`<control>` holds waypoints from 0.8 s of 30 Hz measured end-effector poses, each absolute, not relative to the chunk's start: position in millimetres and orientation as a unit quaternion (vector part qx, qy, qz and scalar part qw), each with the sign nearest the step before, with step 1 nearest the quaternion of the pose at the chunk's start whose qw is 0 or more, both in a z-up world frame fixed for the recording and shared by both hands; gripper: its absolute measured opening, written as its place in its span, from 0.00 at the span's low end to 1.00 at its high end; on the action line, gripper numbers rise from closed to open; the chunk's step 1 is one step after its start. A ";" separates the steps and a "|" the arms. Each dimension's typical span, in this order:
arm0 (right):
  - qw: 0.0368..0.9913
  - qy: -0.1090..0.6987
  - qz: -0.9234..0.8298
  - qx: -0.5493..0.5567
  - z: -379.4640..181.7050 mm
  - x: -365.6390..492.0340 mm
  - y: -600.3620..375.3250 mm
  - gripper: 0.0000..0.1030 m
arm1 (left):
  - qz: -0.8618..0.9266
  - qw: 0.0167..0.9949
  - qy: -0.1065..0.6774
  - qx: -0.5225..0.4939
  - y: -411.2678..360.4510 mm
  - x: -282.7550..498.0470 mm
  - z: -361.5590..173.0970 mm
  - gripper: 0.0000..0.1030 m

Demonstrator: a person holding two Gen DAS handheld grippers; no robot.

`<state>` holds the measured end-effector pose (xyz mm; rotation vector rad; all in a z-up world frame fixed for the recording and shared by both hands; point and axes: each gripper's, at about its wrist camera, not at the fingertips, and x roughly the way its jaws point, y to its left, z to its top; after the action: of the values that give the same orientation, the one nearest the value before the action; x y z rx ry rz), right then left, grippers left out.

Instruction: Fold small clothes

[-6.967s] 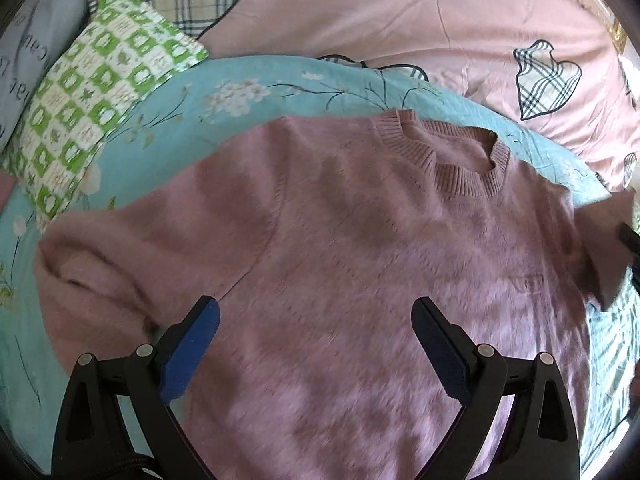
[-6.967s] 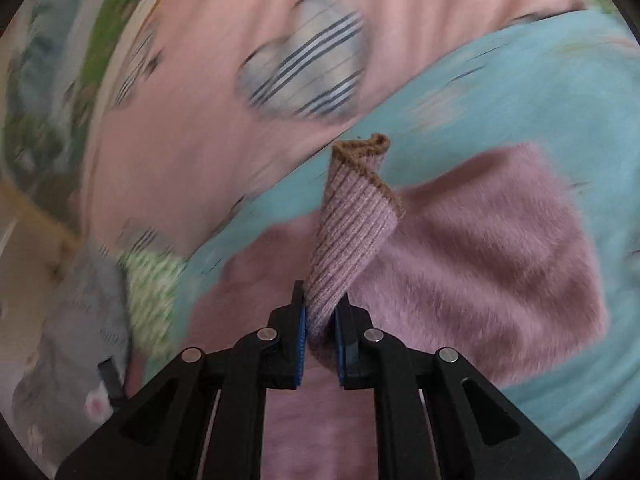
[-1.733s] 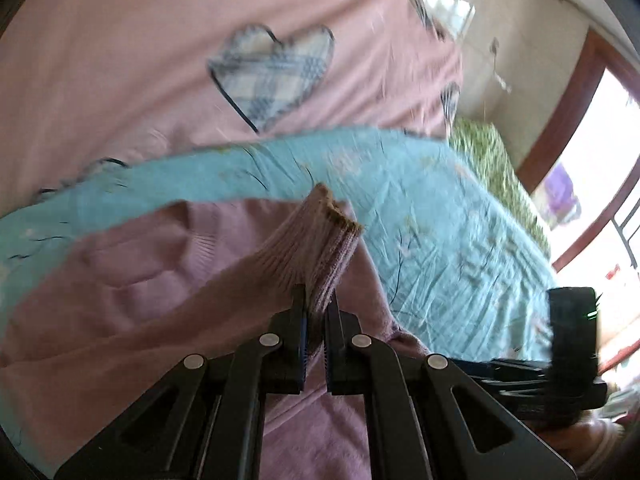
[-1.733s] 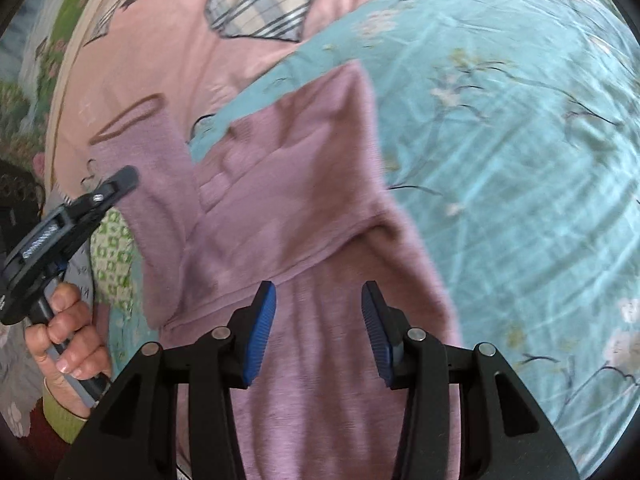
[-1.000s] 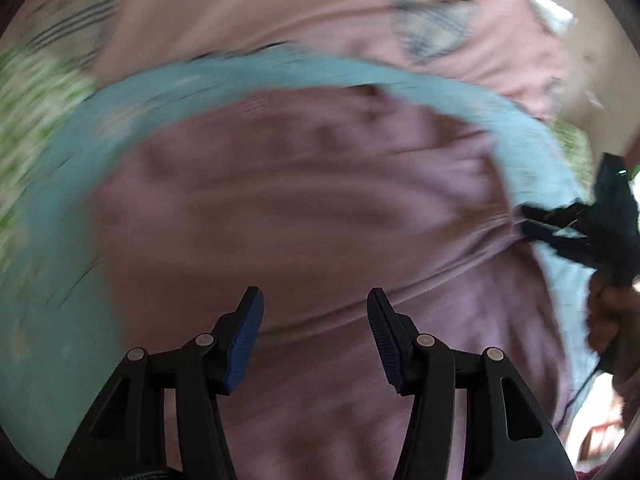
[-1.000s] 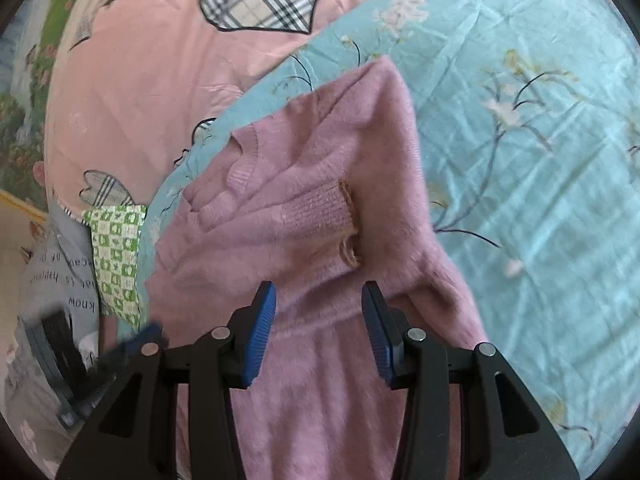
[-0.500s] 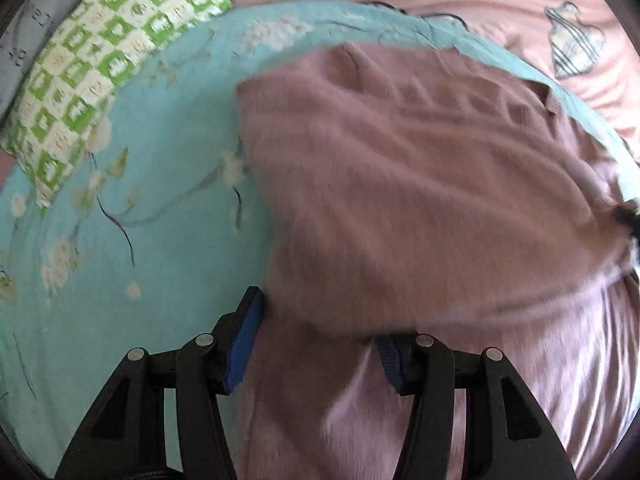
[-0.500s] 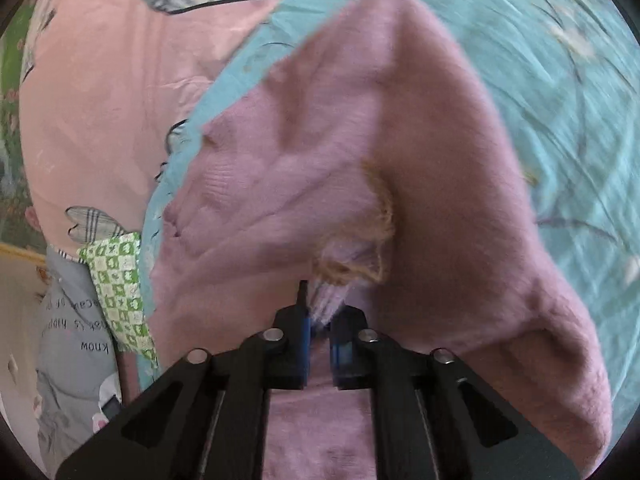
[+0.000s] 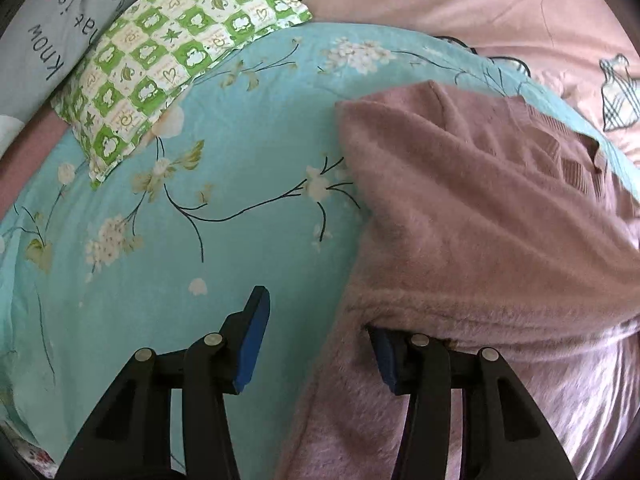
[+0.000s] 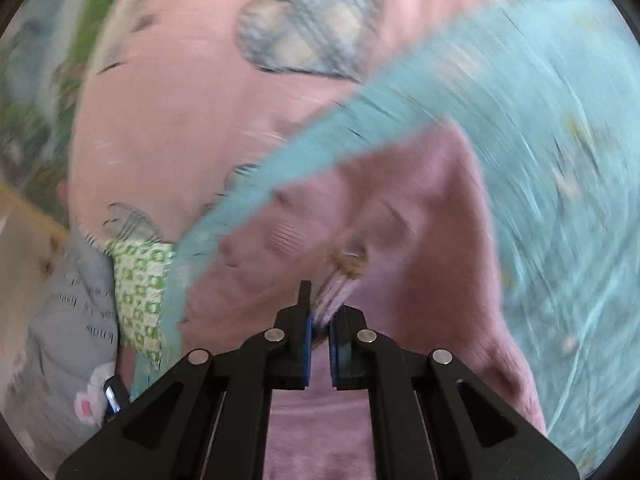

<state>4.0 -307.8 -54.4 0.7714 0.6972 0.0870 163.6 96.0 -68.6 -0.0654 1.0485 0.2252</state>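
A fuzzy mauve sweater (image 9: pixel 480 240) lies on the turquoise floral sheet (image 9: pixel 180 208) with both sleeves folded across its body. My left gripper (image 9: pixel 316 344) is open at the sweater's left edge; its right finger is tucked under the folded sleeve and its left finger (image 9: pixel 250 336) rests over the bare sheet. In the blurred right wrist view my right gripper (image 10: pixel 319 344) is shut on the ribbed sleeve cuff (image 10: pixel 338 288) above the sweater (image 10: pixel 400 208).
A green checked pillow (image 9: pixel 168 56) and a grey printed pillow (image 9: pixel 52 32) lie at the far left. A pink quilt with plaid hearts (image 9: pixel 500 4) lies behind the sweater. The green pillow also shows in the right wrist view (image 10: pixel 140 288).
My left gripper let go of the left sleeve over the body and moved to the sweater's left edge. My right gripper closed on the sleeve cuff and is moving fast.
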 end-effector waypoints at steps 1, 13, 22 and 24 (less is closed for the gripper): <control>0.863 0.335 0.037 0.375 -61.0 1.4 -310.3 0.07 | 0.106 0.859 0.500 -0.031 96.6 162.8 -67.7 0.49; 0.858 0.386 0.017 0.338 -94.3 13.5 -317.2 0.11 | 0.101 0.845 0.519 -0.077 113.4 157.1 -76.5 0.49; 0.855 0.409 0.000 0.319 -102.9 -3.1 -323.5 0.21 | 0.024 0.825 0.552 -0.115 146.4 131.6 -77.9 0.61; 0.855 0.409 -0.003 0.319 -97.2 -7.7 -325.0 0.21 | 0.010 0.827 0.551 -0.112 149.0 123.6 -71.9 0.61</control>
<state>-7.7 -325.0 -97.2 0.6697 0.8590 -0.0061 123.6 149.0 -71.9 -0.2385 1.1702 0.0212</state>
